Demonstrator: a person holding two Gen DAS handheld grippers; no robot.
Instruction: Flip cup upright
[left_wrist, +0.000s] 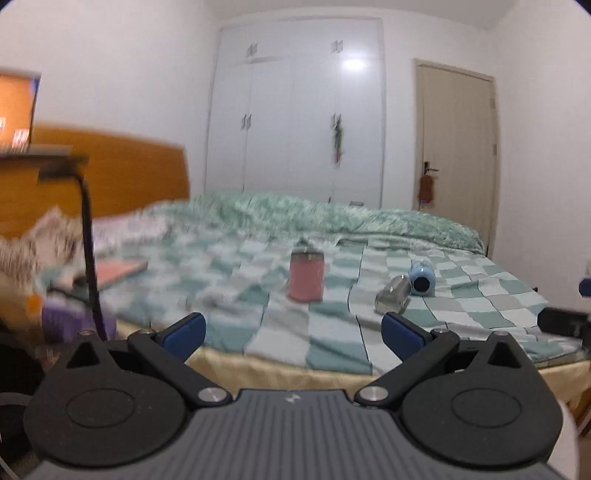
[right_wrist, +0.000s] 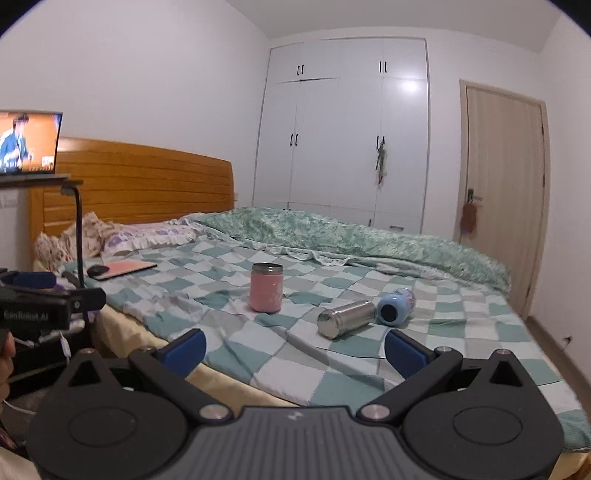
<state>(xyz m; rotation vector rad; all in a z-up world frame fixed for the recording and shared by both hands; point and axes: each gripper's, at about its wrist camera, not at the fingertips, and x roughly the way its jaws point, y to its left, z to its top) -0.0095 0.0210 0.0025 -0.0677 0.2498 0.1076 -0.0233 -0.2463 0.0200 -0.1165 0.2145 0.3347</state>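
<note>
On the checked bedspread a pink cup (right_wrist: 266, 288) stands upright; it also shows in the left wrist view (left_wrist: 306, 275). A steel cup (right_wrist: 346, 318) lies on its side to its right, and a light blue cup (right_wrist: 396, 305) lies on its side just beyond it. Both also show in the left wrist view, the steel cup (left_wrist: 393, 293) and the blue cup (left_wrist: 424, 277). My left gripper (left_wrist: 293, 332) is open and empty, short of the bed's edge. My right gripper (right_wrist: 295, 349) is open and empty, also short of the cups. The left gripper's body (right_wrist: 40, 299) shows at the right view's left edge.
A green quilt (right_wrist: 332, 232) is bunched along the far side of the bed. A pink notebook (right_wrist: 127, 267) and a dark mouse (right_wrist: 98, 270) lie near the pillows (right_wrist: 140, 236). A screen on a black stand (right_wrist: 79, 236) is at the left. A wardrobe (right_wrist: 343, 129) and a door (right_wrist: 506, 192) stand behind.
</note>
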